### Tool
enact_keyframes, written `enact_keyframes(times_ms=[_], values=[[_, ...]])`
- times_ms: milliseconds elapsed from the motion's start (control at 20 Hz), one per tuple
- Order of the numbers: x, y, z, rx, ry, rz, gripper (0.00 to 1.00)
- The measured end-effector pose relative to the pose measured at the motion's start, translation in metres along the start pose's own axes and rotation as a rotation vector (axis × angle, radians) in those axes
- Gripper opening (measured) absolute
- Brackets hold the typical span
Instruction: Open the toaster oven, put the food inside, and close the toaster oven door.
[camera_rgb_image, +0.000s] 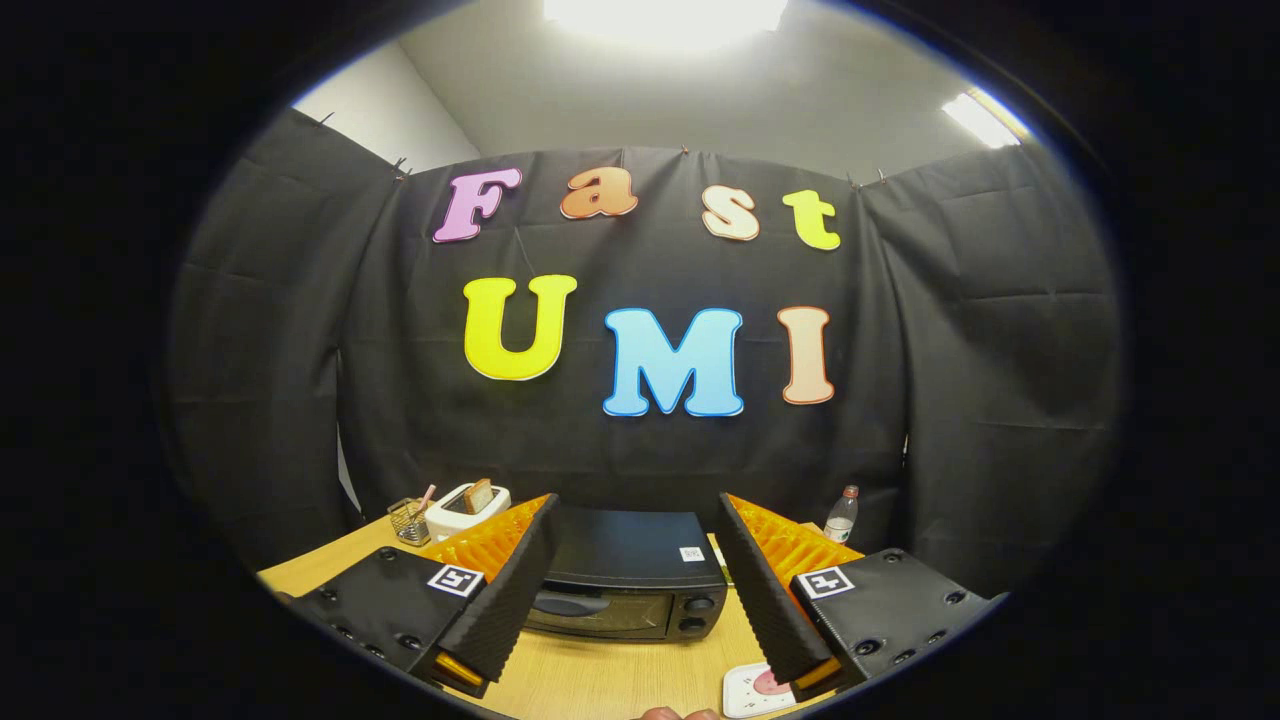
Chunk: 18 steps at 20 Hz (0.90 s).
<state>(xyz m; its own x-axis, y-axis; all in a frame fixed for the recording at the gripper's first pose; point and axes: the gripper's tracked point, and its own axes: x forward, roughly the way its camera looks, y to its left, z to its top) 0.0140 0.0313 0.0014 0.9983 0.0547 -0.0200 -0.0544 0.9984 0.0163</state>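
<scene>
Two gripper fingers (527, 570) reach forward from the camera, spread wide apart with nothing held between them; the gripper (635, 565) is open and empty. Framed in the gap between the fingers, just beyond their tips, sits the black toaster oven (625, 580) on a light wooden table (600, 680). Its door (600, 610) is closed, facing the tool, with a dark handle (570, 603) running sideways along the door's upper edge and two knobs (693, 613) stacked at the right of the front. The oven's long axis lies across the tool's line of reach, so the handle is square-on and slightly toward the left finger. Close beneath the right finger, nearer than the oven, a white plate (745, 690) carries something pinkish, probably the food (770, 683). Farther back past the left finger stand a white pop-up toaster (465, 510) with a slice in it and a small wire holder (408, 520); beyond the right finger is a clear bottle (842, 515). Opening the door looks like the first step.
</scene>
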Motion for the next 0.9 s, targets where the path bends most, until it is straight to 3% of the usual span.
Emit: enact_keyframes(times_ms=[450,900], values=[[0.029,0.013,-0.026,0.018,0.097,0.002,0.98],[0.076,0.041,-0.102,0.062,0.280,0.041,0.98]])
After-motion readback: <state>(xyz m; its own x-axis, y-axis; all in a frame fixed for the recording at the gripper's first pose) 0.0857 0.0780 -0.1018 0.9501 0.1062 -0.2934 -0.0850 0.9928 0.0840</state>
